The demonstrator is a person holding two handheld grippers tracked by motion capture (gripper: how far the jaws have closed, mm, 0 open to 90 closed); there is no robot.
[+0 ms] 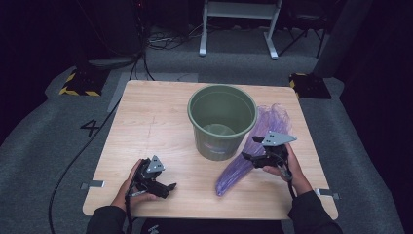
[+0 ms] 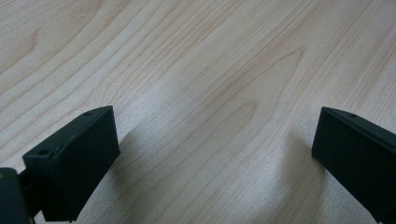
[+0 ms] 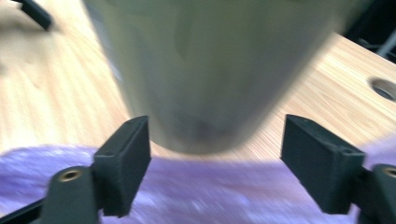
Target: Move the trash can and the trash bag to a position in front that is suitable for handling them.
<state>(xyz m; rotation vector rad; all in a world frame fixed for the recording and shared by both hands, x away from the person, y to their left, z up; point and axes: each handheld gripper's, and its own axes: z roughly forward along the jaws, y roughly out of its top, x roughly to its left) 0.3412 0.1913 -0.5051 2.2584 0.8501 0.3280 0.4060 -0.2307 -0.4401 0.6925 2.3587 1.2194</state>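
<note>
Pale wood counter on grey carpet in a dark room, with a white frame behind.

I see the green bucket upright mid-counter; the purple bag lies just beside it, long axis running from near-left to far-right. My left claw gapes wide over bare wood. My right claw is wide too, apparently just above the bag.
</note>
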